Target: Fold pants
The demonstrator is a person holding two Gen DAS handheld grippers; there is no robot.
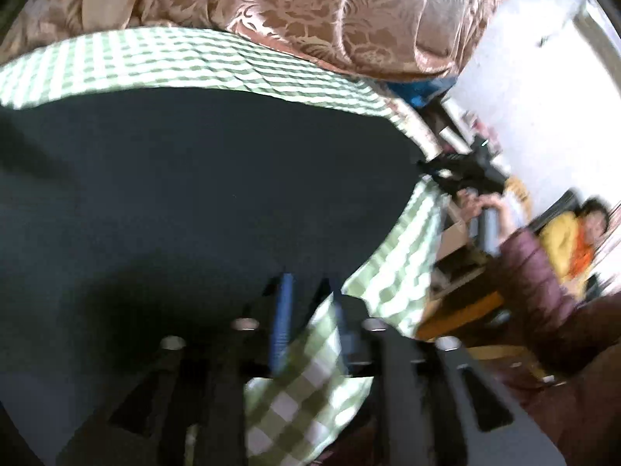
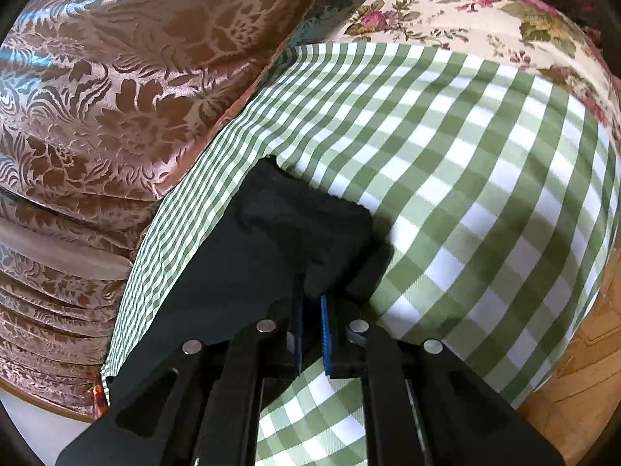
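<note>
Item: dark, nearly black fabric pants (image 2: pixel 248 256), spread on a green-and-white checked cotton cloth (image 2: pixel 485 178); a brown damask floral cushion (image 2: pixel 116 89) is seen beyond, and a cream rose-printed fabric (image 2: pixel 458 11) at the far edge.

Right gripper (image 2: pixel 310 330): blue-padded fingers drawn narrow, a bunched end of the pants pinched between them.

Left gripper (image 1: pixel 306 310): fingers set slightly apart over the pants' edge where it meets the checked cloth; the view is blurred, so whether cloth is held cannot be told.

Step in hand, as judged: one end is gripped for a fold, with the fold itself not yet laid.

Next move, as judged: both corners are to be carried together across the garment; edges are to be aligned before release.
</note>
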